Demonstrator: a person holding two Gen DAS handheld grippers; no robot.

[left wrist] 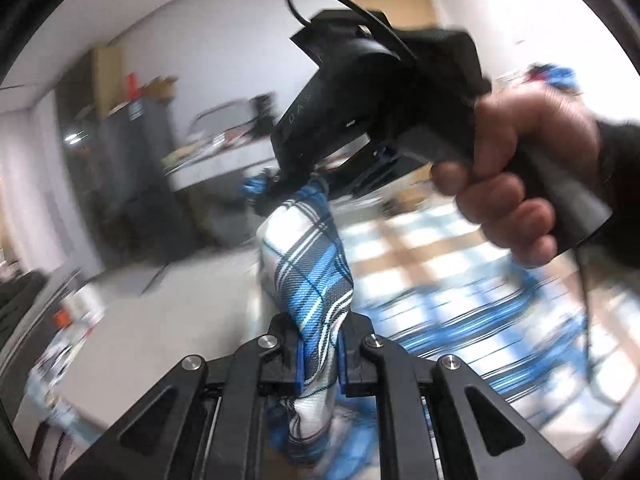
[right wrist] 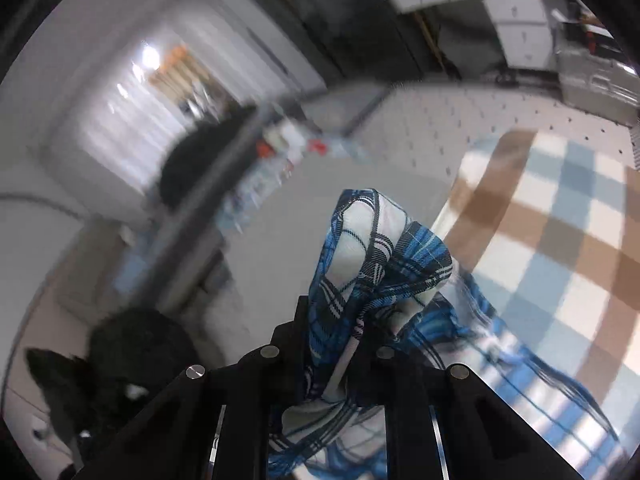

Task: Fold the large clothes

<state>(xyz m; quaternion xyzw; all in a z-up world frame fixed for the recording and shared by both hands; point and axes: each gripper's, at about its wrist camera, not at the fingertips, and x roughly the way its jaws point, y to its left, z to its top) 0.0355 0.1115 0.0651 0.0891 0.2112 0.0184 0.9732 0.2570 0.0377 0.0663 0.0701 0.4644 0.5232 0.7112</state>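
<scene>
A blue, white and black plaid cloth (left wrist: 308, 256) is lifted off the table, bunched into a thick fold. My left gripper (left wrist: 320, 344) is shut on it, its blue pads pressing the fabric from both sides. In the left wrist view a hand (left wrist: 520, 184) holds my right gripper (left wrist: 290, 190) above, with its tips on the cloth's upper end. In the right wrist view the right gripper (right wrist: 340, 340) is shut on the same plaid cloth (right wrist: 384, 240), which bulges up between the fingers. The rest of the cloth trails down to the right, blurred.
A brown, blue and white checked cover (right wrist: 560, 240) lies on the table under the cloth. A white perforated tabletop (right wrist: 440, 120) stretches beyond it. A grey cabinet (left wrist: 132, 152) and a cluttered bench (right wrist: 280, 144) stand further off. Dark shapes (right wrist: 132, 352) sit low on the left.
</scene>
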